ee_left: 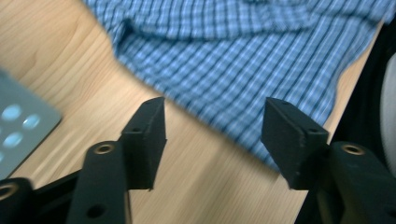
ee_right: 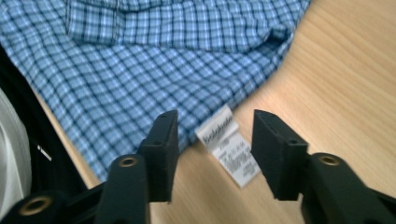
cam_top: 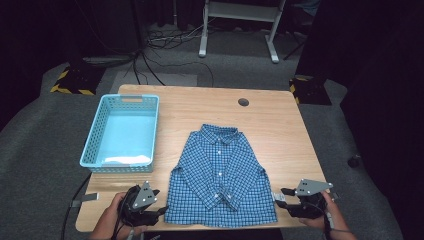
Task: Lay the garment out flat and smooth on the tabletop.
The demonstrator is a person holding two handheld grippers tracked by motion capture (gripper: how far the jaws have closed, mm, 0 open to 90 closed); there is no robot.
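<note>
Two grippers, one garment. We log a blue checked shirt (cam_top: 220,175) lying flat, buttoned front up, hem along the table's (cam_top: 280,125) near edge, collar toward the far edge. Left gripper (cam_top: 162,210) at the hem's left corner, jaws spread, nothing between them. Right gripper (cam_top: 279,195) at the right corner, jaws spread over the white care label (ee_right: 228,144), pinching nothing. Empty blue basket (cam_top: 95,135) at the table's left edge. Advice: for folding, we take both hem corners evenly, cloth only, not the label.
</note>
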